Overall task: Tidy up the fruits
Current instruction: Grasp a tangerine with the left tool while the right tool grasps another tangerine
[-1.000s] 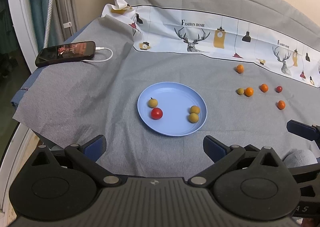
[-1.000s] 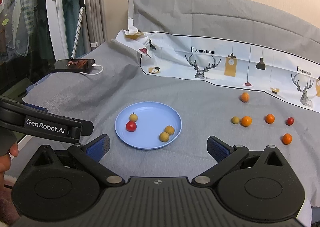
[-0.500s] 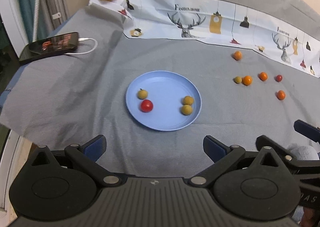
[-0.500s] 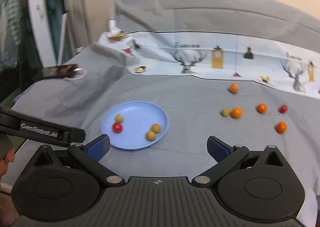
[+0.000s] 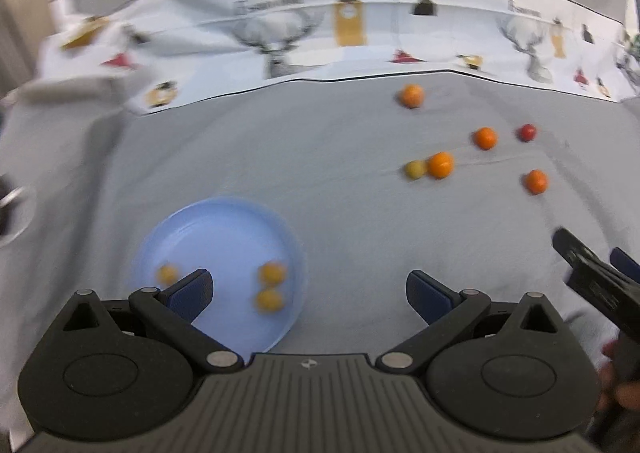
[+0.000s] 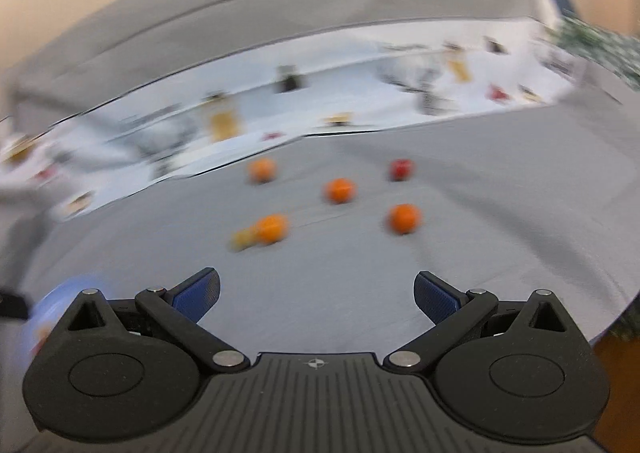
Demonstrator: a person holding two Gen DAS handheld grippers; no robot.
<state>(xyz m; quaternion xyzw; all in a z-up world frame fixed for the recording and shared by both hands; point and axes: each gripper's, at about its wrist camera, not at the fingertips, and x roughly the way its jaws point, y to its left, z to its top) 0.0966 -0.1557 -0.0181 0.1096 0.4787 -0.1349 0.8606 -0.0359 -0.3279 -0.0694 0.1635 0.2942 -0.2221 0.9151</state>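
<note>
A blue plate (image 5: 224, 221) lies on the grey cloth in front of my left gripper (image 5: 310, 289), which is open and empty. Yellow fruits (image 5: 272, 273) rest in the plate; the left finger hides part of it. Loose fruits lie farther right: several orange ones (image 5: 440, 164), a yellow one (image 5: 414, 169) and a red one (image 5: 527, 132). In the blurred right wrist view, my right gripper (image 6: 316, 291) is open and empty, facing the same orange fruits (image 6: 404, 218), the red fruit (image 6: 401, 169) and the yellow fruit (image 6: 242, 238). The plate's edge (image 6: 60, 293) shows at far left.
A white printed cloth (image 5: 360, 33) with deer and lamp drawings runs along the back of the grey cloth (image 5: 320, 181). The right gripper's body (image 5: 596, 277) and a hand show at the left wrist view's right edge. The table's right edge (image 6: 612, 317) is close in the right wrist view.
Both grippers have swung right and moved forward. The plate has slid to the lower left in both views, and the loose fruits now sit nearer the centre. The phone is out of view.
</note>
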